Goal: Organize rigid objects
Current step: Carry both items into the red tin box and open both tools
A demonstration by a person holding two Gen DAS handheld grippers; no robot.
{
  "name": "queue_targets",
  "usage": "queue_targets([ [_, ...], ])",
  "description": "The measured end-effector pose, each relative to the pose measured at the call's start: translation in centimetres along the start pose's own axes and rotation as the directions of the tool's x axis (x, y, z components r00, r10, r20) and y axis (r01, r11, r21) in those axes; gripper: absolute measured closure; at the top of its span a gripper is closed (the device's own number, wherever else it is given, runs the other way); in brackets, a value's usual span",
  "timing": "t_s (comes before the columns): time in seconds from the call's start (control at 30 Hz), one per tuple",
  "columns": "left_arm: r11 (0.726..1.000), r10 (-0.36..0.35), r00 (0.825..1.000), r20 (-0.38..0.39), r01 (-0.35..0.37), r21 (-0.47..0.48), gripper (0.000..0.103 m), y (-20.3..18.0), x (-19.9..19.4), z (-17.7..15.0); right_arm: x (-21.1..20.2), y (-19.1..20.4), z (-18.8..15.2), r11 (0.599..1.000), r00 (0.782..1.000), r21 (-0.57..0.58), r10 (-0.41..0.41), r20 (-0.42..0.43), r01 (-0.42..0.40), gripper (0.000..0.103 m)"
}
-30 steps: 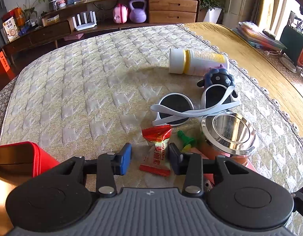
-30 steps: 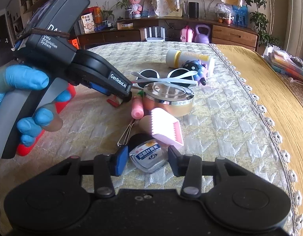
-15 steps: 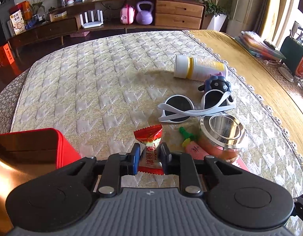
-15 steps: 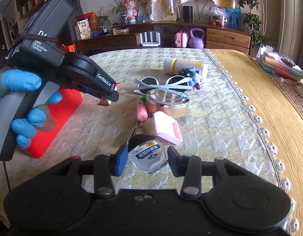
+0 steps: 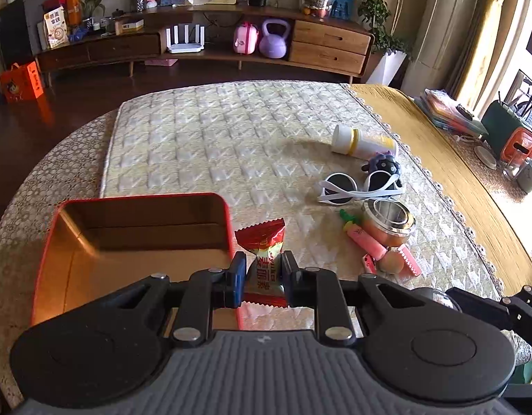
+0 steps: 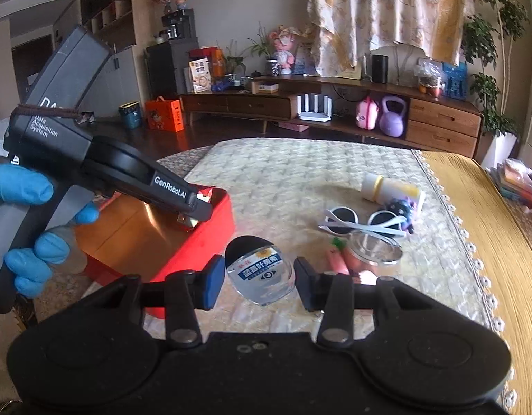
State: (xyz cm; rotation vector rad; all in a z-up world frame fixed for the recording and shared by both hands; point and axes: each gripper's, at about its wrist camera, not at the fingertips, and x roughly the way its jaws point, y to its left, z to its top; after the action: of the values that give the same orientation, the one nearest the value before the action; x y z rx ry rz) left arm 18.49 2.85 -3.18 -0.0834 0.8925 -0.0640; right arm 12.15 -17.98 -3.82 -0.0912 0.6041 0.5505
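My left gripper (image 5: 262, 273) is shut on a red snack packet (image 5: 262, 238) and holds it in the air beside the right rim of an open red tin (image 5: 141, 197) with a gold inside. The right wrist view shows the same left gripper (image 6: 193, 207) in a blue-gloved hand, its tips over the tin's (image 6: 203, 242) near corner with the packet (image 6: 205, 193) poking out. My right gripper (image 6: 259, 283) is shut on a small clear bottle (image 6: 262, 269) with a black cap and a blue label, raised above the quilted mat.
To the right on the mat lie white sunglasses (image 5: 355, 186), a white bottle with a yellow band (image 5: 362, 141), a purple toy (image 5: 385, 164), a steel-lidded jar (image 5: 388, 221), a pink pen (image 5: 364, 240) and a pink comb (image 5: 409, 264). The mat's lace edge runs along the right.
The left jaws closed on the packet, lifted it off the mat and carried it left to the red tin. The right gripper rose with the bottle held between its fingers.
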Motion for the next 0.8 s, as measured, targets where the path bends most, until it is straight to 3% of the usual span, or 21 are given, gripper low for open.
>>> queue_targets([
  [0.37,0.995,0.079,0.997,0.002,-0.079,-0.069,0.082,7.4,-2.1,-0.7,3.7,5.8,3.0,0.99,0.997,-0.12,0.073,-0.025,-0.076,0.06],
  [0.8,0.984,0.153,0.986,-0.07,-0.158,-0.081,0.082,12.9,2.5,0.8,12.5,9.8,4.7,0.959,0.991,-0.266,0.065,-0.119,-0.095,0.06],
])
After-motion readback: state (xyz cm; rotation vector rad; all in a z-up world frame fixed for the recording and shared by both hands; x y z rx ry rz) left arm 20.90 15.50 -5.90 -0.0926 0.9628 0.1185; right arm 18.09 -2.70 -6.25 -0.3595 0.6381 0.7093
